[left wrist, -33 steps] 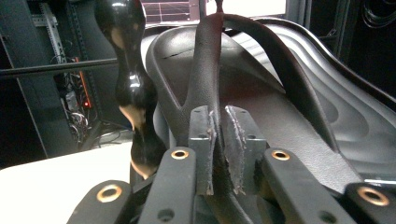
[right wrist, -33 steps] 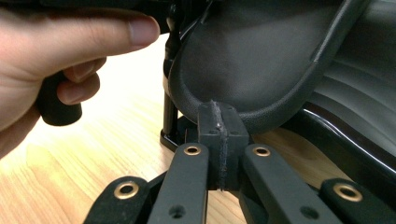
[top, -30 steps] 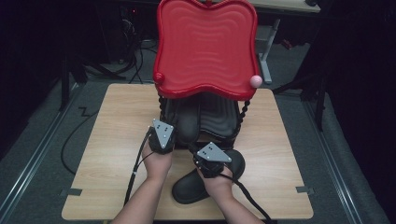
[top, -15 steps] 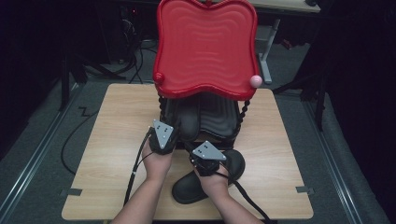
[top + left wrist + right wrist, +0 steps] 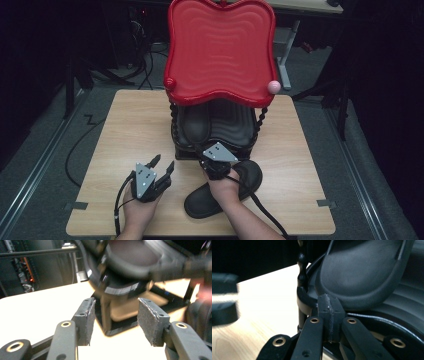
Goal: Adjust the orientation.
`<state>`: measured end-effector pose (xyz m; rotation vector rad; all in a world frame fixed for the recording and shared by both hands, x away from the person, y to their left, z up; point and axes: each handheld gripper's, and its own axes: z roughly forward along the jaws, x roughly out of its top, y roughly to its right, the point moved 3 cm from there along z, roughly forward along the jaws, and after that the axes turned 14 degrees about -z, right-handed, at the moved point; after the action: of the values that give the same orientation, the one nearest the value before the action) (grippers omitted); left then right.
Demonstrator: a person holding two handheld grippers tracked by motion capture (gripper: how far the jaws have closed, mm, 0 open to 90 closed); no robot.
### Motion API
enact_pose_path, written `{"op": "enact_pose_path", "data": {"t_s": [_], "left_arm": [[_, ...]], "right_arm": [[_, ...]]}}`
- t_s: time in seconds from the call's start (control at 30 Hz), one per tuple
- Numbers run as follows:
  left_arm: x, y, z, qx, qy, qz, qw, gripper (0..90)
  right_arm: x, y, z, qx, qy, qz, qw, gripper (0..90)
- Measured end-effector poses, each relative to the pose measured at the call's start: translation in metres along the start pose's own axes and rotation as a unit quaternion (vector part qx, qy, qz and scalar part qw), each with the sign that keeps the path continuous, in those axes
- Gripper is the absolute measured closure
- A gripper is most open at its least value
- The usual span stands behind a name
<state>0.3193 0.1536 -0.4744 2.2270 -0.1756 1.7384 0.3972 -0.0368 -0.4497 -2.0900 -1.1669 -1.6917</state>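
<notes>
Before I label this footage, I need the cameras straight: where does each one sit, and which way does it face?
High view: above the person's side, looking forward and down on the wooden table, red-topped rack, both forearms and claws.
Left gripper view: rides the left claw, jaws apart, facing the rack's black lower tier.
Right gripper view: rides the right claw, jaws together, nosing the black shoe on the rack.
Shared: the high and right gripper views both show that shoe.

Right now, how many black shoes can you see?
2. One shoe on the rack's lower shelf, under the red top tray; one shoe on the table under the right hand. More may be hidden beneath the tray.
</notes>
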Motion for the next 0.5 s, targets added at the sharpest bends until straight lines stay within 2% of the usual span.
{"op": "enact_pose_path", "data": {"t_s": [0.07, 0.13, 0.17, 0.3, 0.5], "left_arm": [[-0.004, -0.007, -0.001, 0.003, -0.013, -0.004, 0.9999, 47.7], [-0.006, -0.010, -0.001, 0.007, -0.013, -0.009, 0.9999, 47.5], [-0.007, -0.011, 0.000, 0.004, -0.015, -0.013, 0.9998, 47.5], [-0.011, -0.007, 0.003, -0.001, -0.021, 0.002, 0.9998, 47.5], [-0.011, -0.007, 0.003, -0.004, -0.018, -0.004, 0.9998, 47.5]], "right_arm": [[0.003, 0.002, 0.003, -0.004, 0.002, 0.001, 1.0000, 89.8], [0.007, 0.004, 0.005, -0.007, 0.002, 0.004, 1.0000, 89.8], [0.009, 0.006, 0.006, -0.009, 0.003, 0.005, 0.9999, 89.8], [0.017, 0.014, 0.011, -0.019, 0.001, 0.001, 0.9998, 89.8], [0.015, 0.026, 0.024, -0.035, -0.012, 0.005, 0.9993, 89.8]]}}
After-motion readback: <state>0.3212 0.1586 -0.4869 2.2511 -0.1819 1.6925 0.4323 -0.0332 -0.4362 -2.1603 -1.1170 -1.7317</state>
